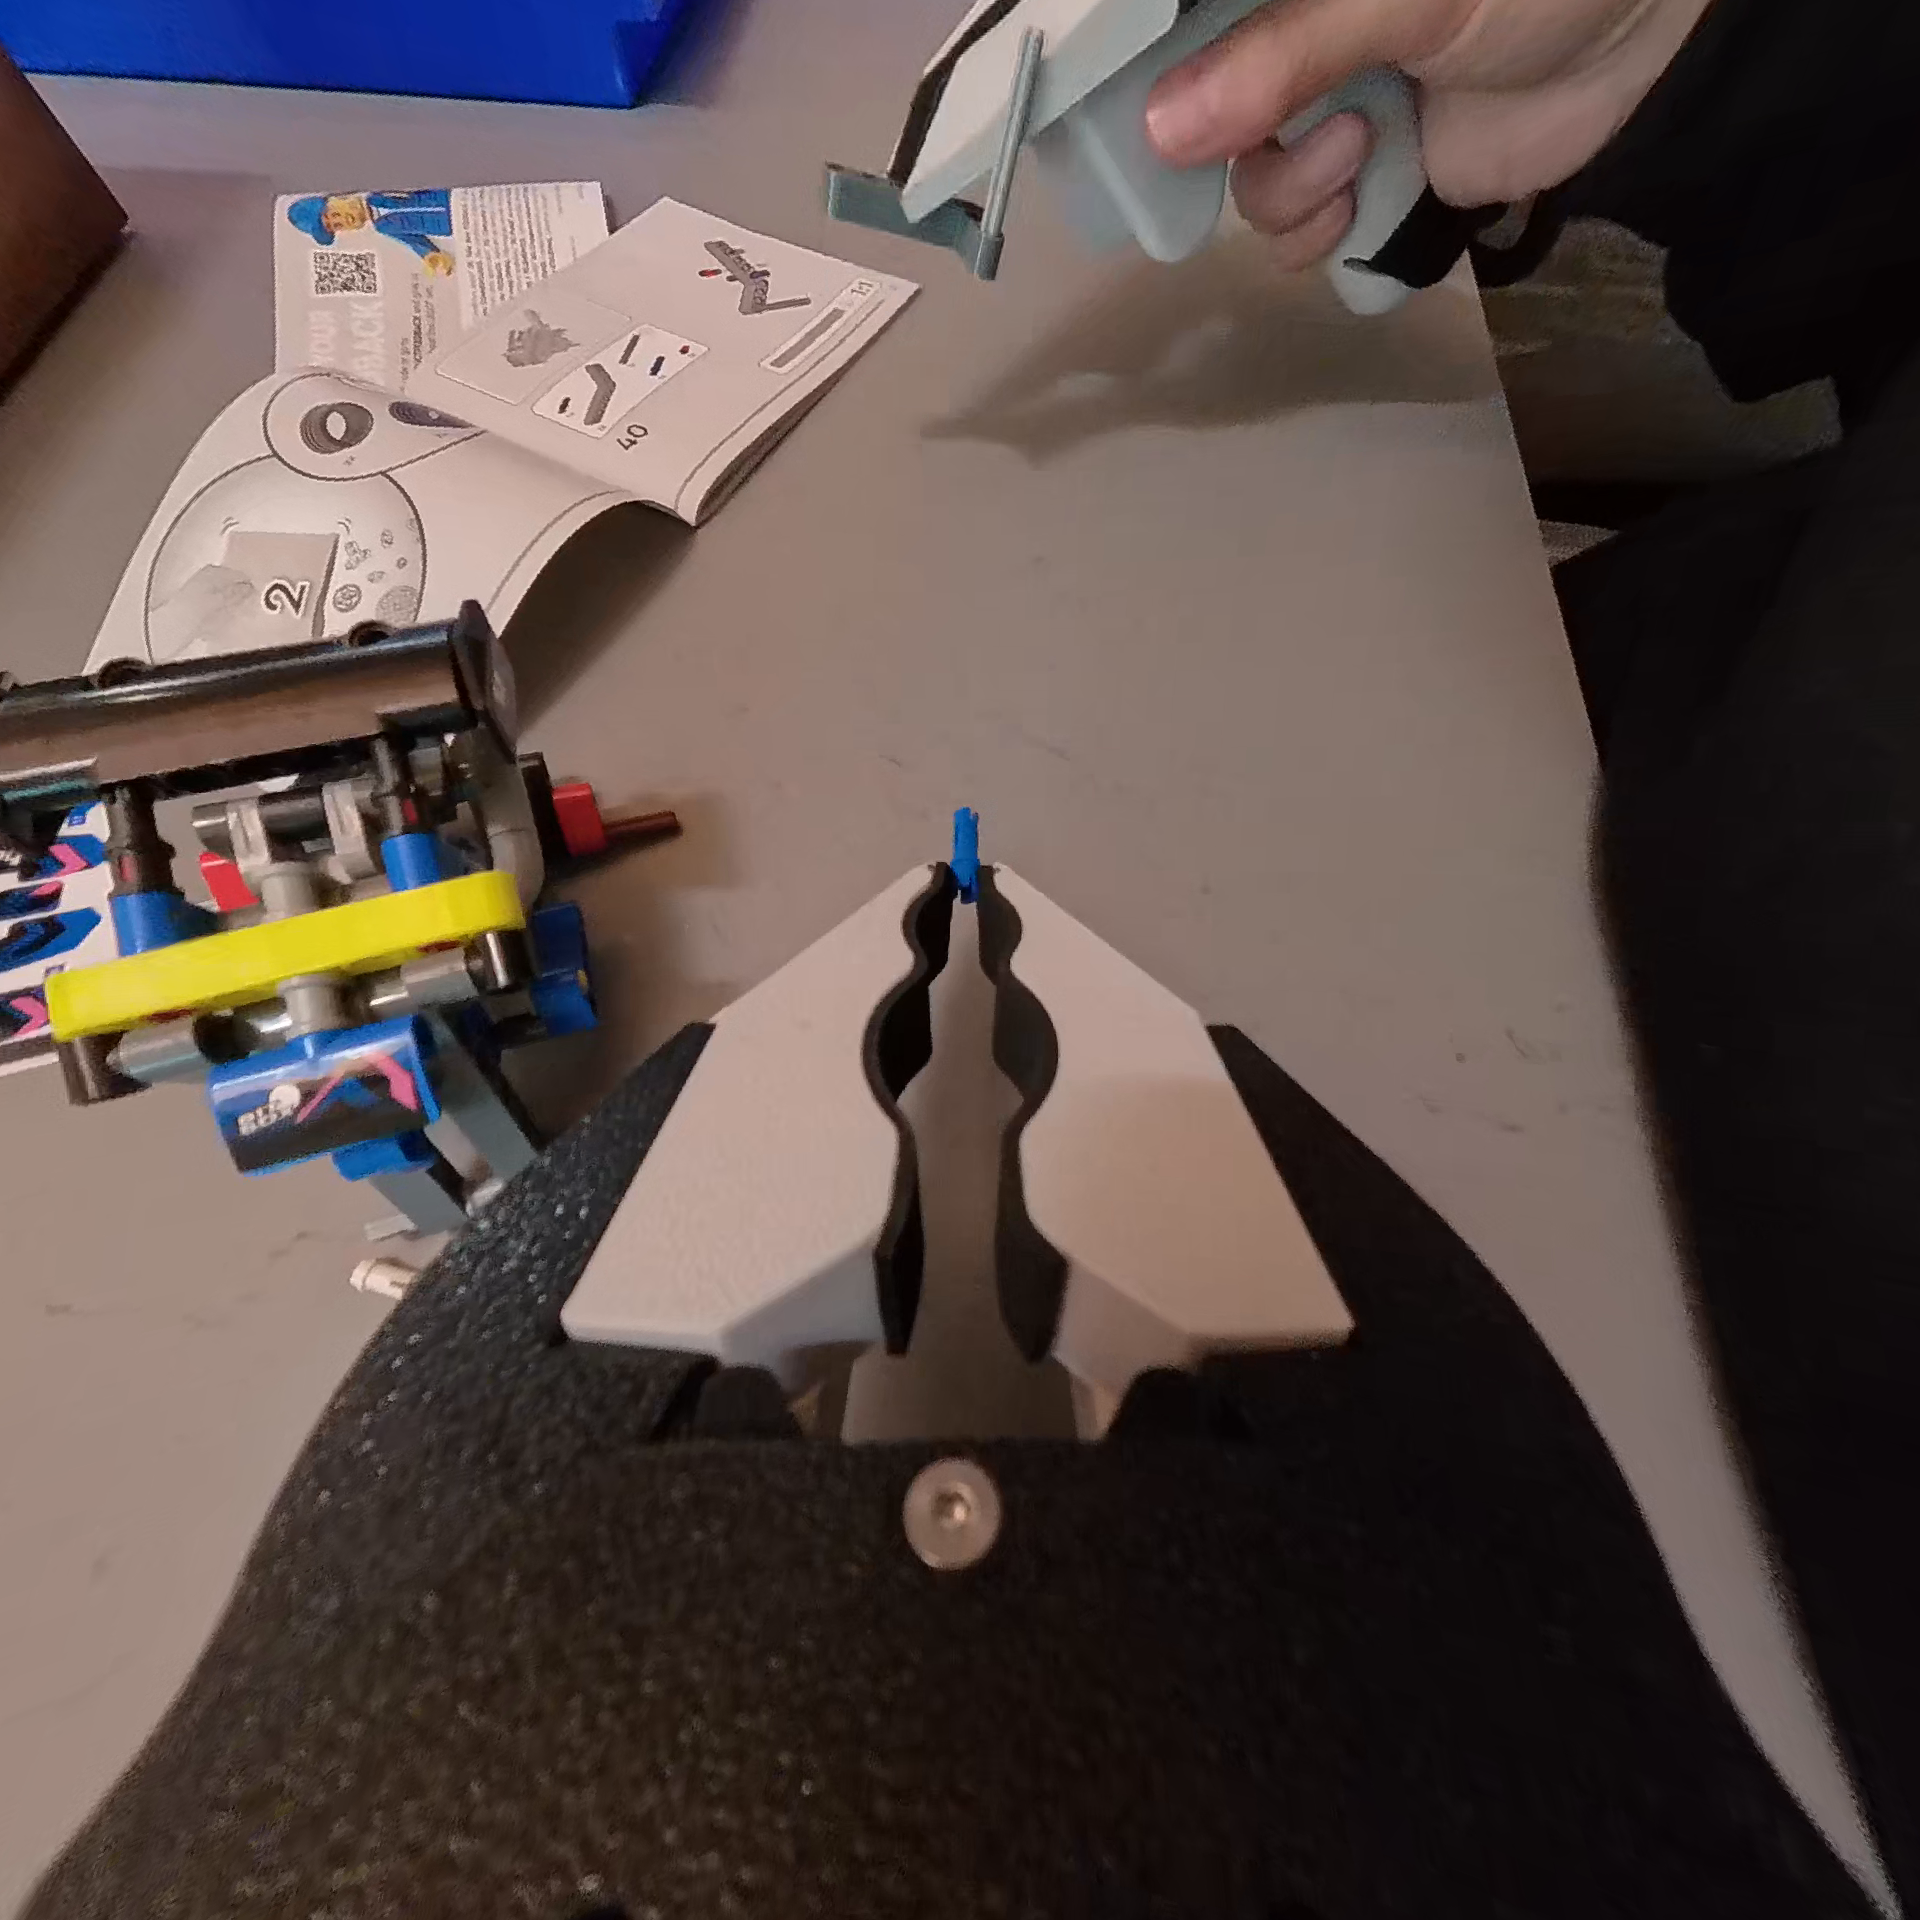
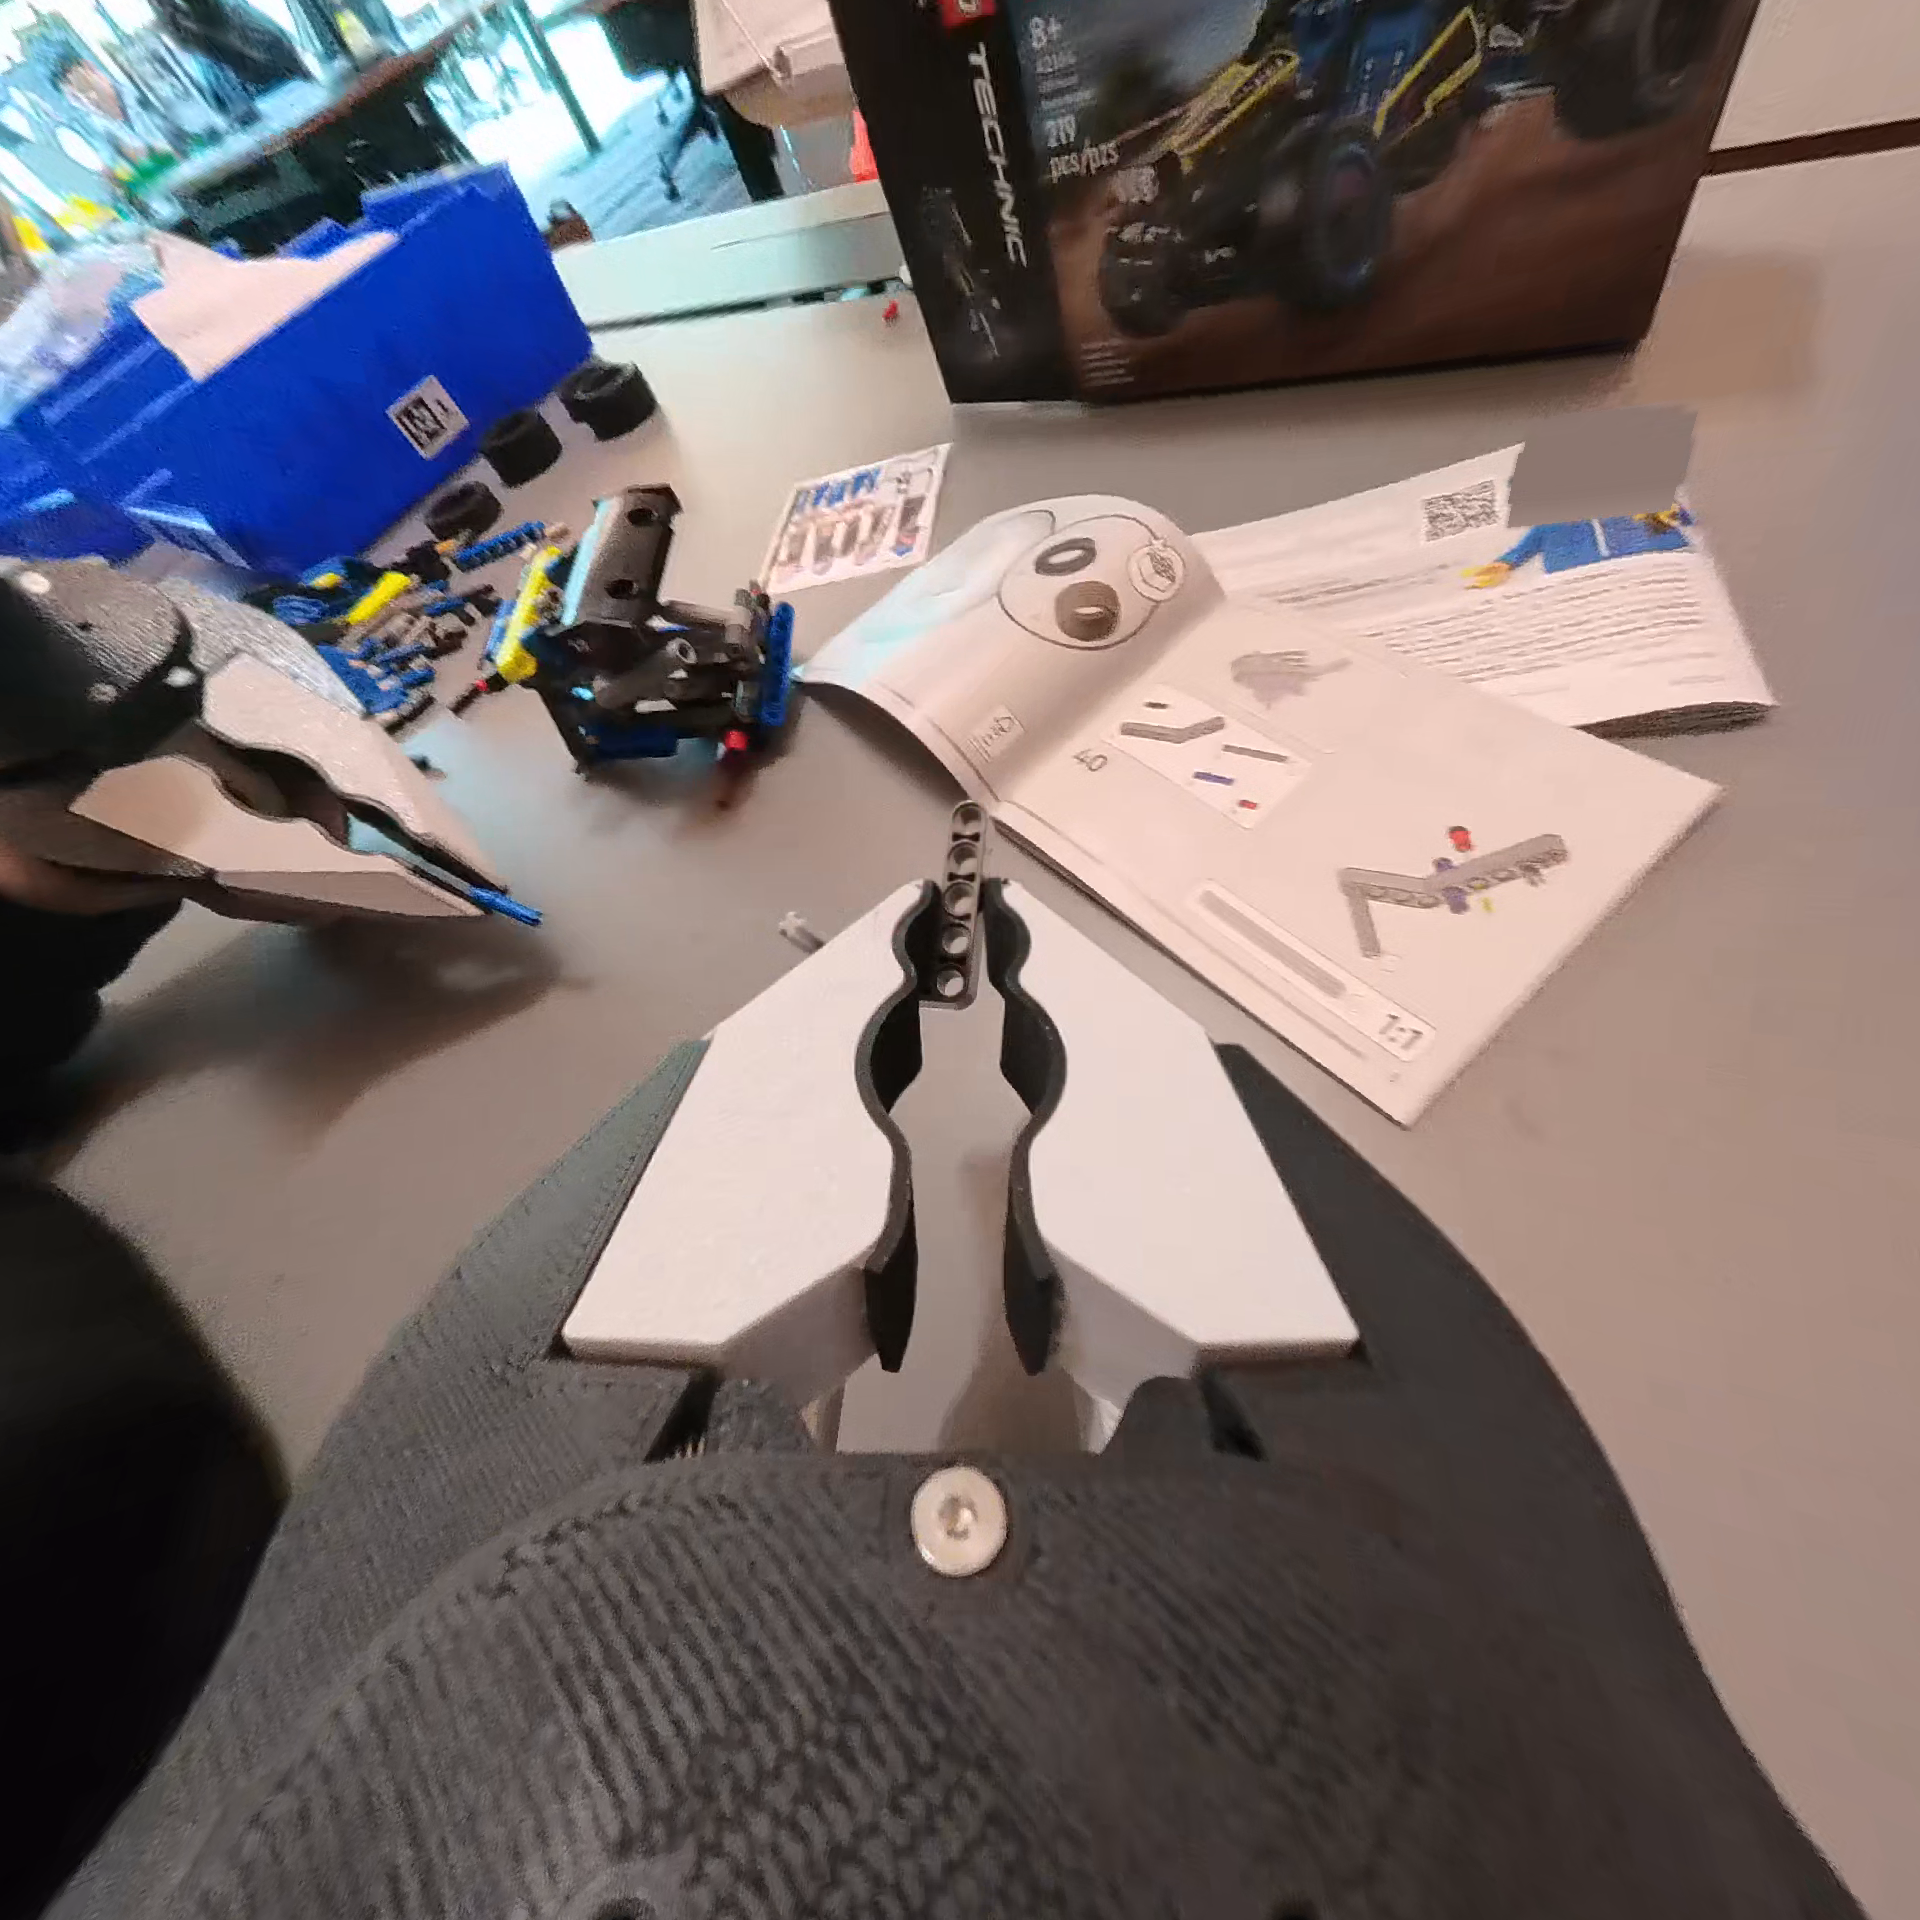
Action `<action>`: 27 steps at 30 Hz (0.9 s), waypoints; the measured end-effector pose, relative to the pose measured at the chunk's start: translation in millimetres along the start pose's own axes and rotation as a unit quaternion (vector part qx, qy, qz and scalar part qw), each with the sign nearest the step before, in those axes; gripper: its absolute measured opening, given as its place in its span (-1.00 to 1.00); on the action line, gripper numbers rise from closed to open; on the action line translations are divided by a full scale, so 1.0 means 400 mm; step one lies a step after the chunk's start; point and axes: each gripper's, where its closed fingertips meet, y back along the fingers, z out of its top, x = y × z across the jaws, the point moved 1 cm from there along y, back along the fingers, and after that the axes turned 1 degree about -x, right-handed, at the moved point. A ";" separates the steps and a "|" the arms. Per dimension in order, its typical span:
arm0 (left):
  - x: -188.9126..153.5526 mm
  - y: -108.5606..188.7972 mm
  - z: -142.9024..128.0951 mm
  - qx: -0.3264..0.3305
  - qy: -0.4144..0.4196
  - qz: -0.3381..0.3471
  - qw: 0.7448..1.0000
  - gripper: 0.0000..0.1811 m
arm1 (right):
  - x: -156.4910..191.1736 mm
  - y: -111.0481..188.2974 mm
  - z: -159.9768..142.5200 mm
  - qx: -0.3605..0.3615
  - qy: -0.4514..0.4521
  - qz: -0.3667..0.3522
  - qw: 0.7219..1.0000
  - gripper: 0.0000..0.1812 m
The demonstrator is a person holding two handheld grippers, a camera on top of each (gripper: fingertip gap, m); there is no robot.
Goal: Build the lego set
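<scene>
While the half-built blue, black and yellow plastic lego model (image 2: 644,644) sits on the grey matte desk (image 1: 1195,675), both hands are busy with the next sub-step, I'd guess: the right gripper (image 2: 961,899) has its fingers pinched on a dark grey angled beam with round holes (image 2: 961,883), held up off the desk, and the left gripper (image 1: 964,871) is clamped on a tiny blue plastic pin (image 1: 964,847) sticking past its tips, probably so the pin can go into a hole. Open paper instruction booklet (image 2: 1299,790) lies just beside it all, glossy cardboard set box (image 2: 1299,187) behind, loose parts (image 2: 416,623) by a blue bin (image 2: 312,395).
</scene>
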 end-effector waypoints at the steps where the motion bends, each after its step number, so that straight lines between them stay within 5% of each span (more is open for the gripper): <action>1: 0.000 -0.003 0.002 -0.001 -0.001 -0.002 1.000 -0.98 | -0.008 0.001 -0.008 0.012 0.009 -0.012 1.000 -0.93; 5: -0.004 -0.009 0.006 0.000 -0.003 -0.004 1.000 -0.98 | -0.019 -0.002 -0.028 0.042 0.056 -0.042 0.997 -0.93; 12: -0.007 0.000 0.036 -0.043 0.018 -0.010 0.999 -0.98 | 0.086 -0.027 -0.007 -0.009 -0.024 0.115 0.993 -0.93; 18: -0.007 0.013 0.097 -0.128 0.054 -0.027 0.990 -0.98 | 0.178 -0.032 0.040 -0.085 -0.123 0.255 0.955 -0.93; 27: -0.010 0.015 0.129 -0.162 0.066 -0.031 0.984 -0.98 | 0.235 -0.043 0.045 -0.107 -0.142 0.325 0.929 -0.93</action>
